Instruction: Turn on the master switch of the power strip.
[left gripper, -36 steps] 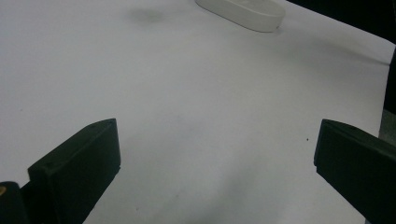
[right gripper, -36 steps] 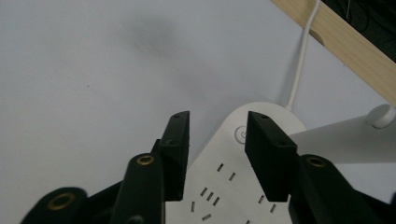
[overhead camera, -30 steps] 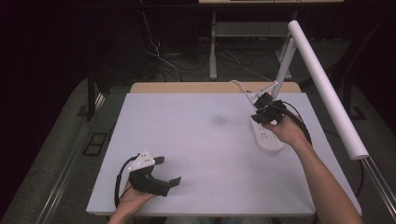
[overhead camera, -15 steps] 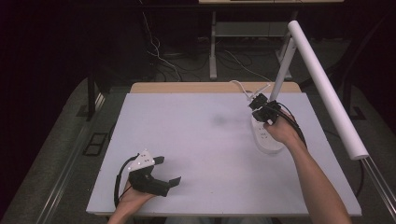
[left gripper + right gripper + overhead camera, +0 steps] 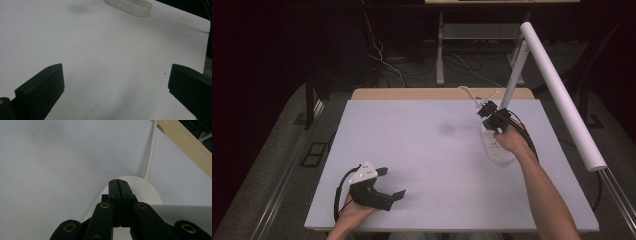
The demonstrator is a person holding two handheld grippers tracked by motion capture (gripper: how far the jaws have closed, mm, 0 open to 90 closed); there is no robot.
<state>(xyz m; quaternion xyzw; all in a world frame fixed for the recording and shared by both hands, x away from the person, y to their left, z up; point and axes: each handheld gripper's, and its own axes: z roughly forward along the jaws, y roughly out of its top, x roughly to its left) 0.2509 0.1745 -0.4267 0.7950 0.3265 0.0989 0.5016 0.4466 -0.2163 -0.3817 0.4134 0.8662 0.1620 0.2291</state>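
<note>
Looking along the right gripper, jaws closed empty over power strip; left gripper jaws wide open on worktop.

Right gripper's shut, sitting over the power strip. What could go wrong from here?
1. The right gripper has its jaws shut over the far end of the power strip; pressing down off-centre may slide or tip the strip.
2. The strip's white cord runs just past the tips and could snag.
3. The left gripper rests open far away, so nothing steadies the strip.

The table is bright and evenly lit, but the room around it is very dark. Soft grey shadows lie on the table in the left gripper view. The near black jaws look a bit blurry in both gripper views.
</note>
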